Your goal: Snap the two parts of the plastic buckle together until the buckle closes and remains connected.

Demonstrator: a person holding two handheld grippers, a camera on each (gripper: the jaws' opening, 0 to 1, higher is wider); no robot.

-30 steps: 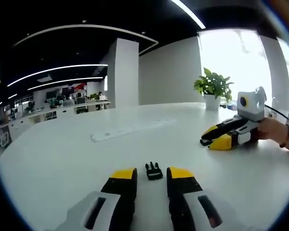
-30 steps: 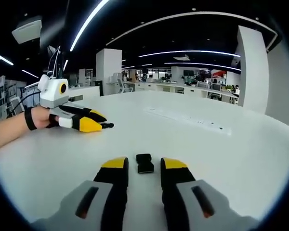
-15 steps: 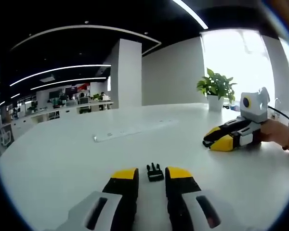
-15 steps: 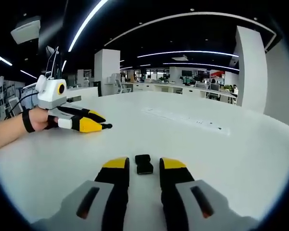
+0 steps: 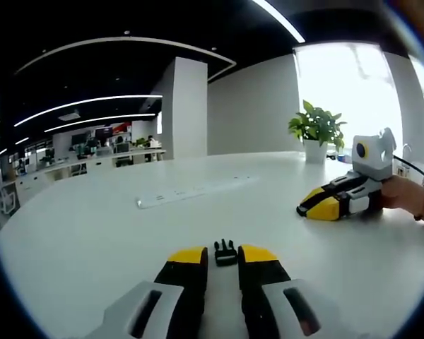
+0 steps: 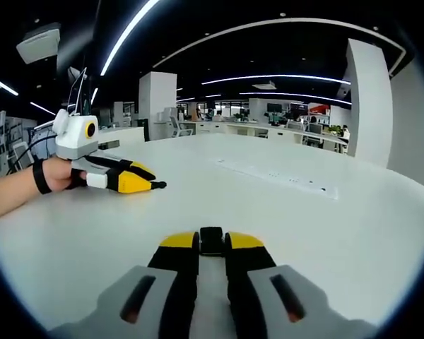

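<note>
Buckle parts: two black plastic pieces lay apart on the white surface (image 5: 92,226), one in front of each gripper; they were not yet joined.
Pronged part: the pronged buckle part (image 5: 225,252) lay flat on the surface, its prongs pointing away from the camera in the left gripper view.
Left gripper: the left gripper (image 5: 222,256) had its yellow-tipped jaws narrowly apart, one on each side of the pronged part. The part sat between the tips; whether the jaws already touched it I could not tell.
Socket part: the socket buckle part (image 6: 211,240) was a small black block, seen in the right gripper view between the tips of that gripper.
Right gripper: the right gripper (image 6: 212,241) had its jaws drawn close together around the socket part. They seemed to press its sides, so I judged it as clamped on that part, low at the surface.
Other views of grippers: the right gripper (image 5: 318,206) also appeared at the right of the left gripper view, resting on the surface and held by a hand (image 5: 399,192); the left gripper (image 6: 152,185) appeared at the left of the right gripper view, held by a hand (image 6: 56,174).
Progress: early stage, in my judgement. The grasp of both parts was about done or nearly done. Left to do: lift or slide the parts toward each other, align prongs with socket, push until they click.
Distance between parts: well apart.
Background: a potted plant (image 5: 314,127) and a long power strip (image 5: 191,191) stood farther back on the surface.
</note>
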